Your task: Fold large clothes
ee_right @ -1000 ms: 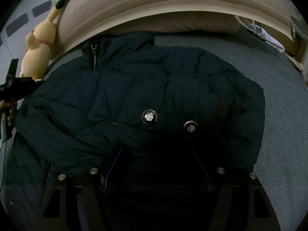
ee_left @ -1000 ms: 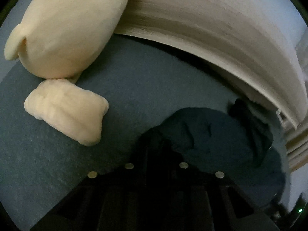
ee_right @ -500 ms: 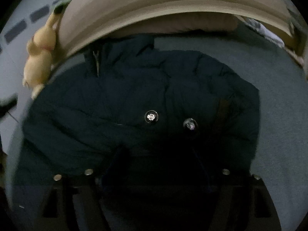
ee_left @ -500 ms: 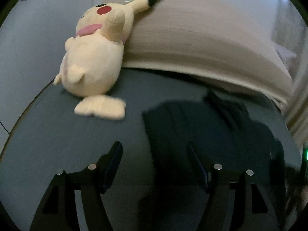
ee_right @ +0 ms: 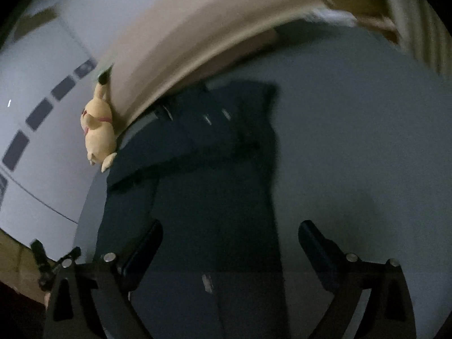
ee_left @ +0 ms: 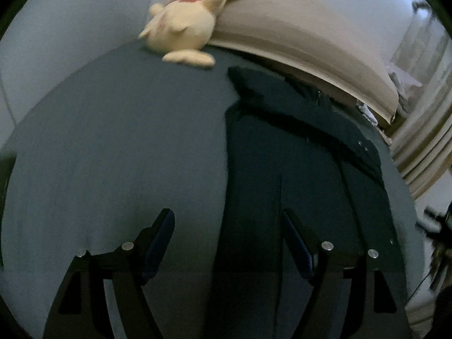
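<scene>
A dark navy padded jacket (ee_left: 296,163) lies flat on the grey-blue bed (ee_left: 113,141), folded into a long narrow shape with its sleeves laid across its upper part. It also shows in the right wrist view (ee_right: 209,186). My left gripper (ee_left: 227,220) is open and empty, held above the jacket's left edge. My right gripper (ee_right: 230,231) is open and empty, held above the jacket's lower right part. Both views are blurred.
A yellow plush toy (ee_left: 183,19) leans against the beige headboard (ee_left: 296,34) at the bed's far left corner; it also shows in the right wrist view (ee_right: 99,130). A white wall (ee_right: 36,113) runs along the bed's left side. Curtains (ee_left: 423,141) hang at the right.
Both grippers let go of the jacket, opened and pulled back and up from it. The jacket now lies narrower, with its sides folded in.
</scene>
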